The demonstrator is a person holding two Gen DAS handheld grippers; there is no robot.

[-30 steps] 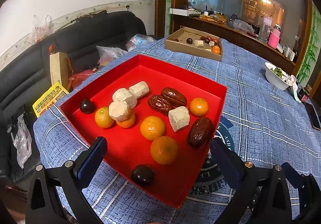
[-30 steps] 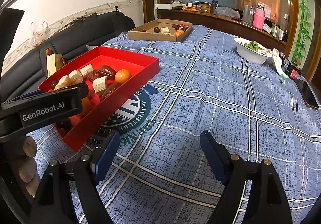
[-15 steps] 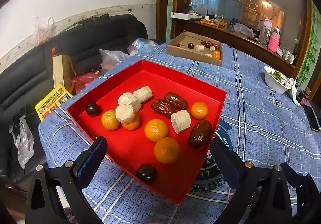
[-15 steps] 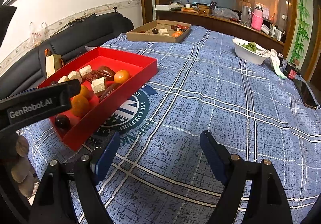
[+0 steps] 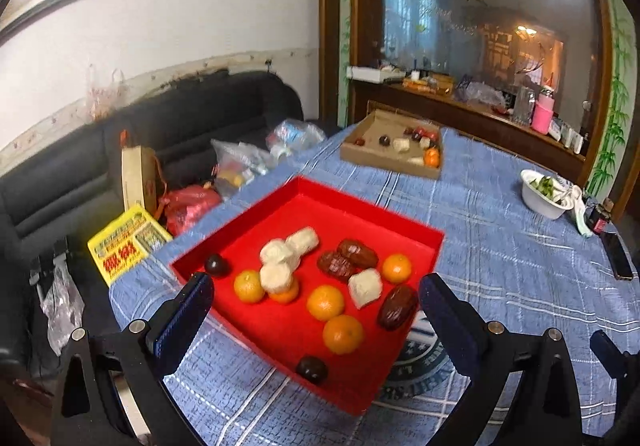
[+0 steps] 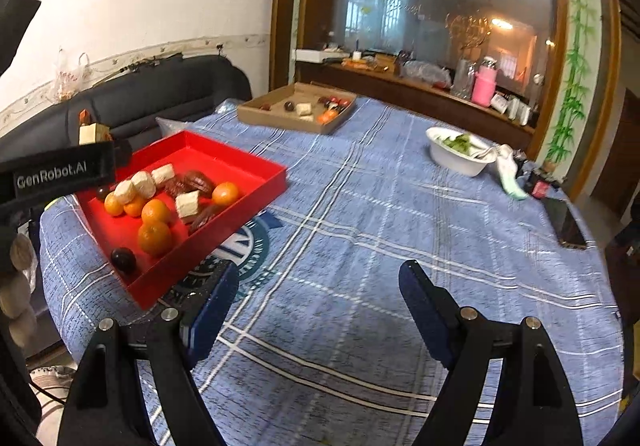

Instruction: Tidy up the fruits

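Both tools, the left tool and right tool, are rising, wide open and empty; the flat red cardboard tray is sitting farther below, one corner pointing at the left tool.

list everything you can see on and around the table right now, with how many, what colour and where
red tray: 1, red, near left of table
oranges: 5, orange, in red tray
dates: 3, brown, in red tray
pale chunks: 4, cream, in red tray
dark round fruits: 2, near-black, in red tray
cardboard tray: 1, brown, far end, holds mixed fruit
bowl: 1, white, right side
tablecloth: 1, blue plaid
sofa: 1, black, left of table
left gripper: open
right gripper: open
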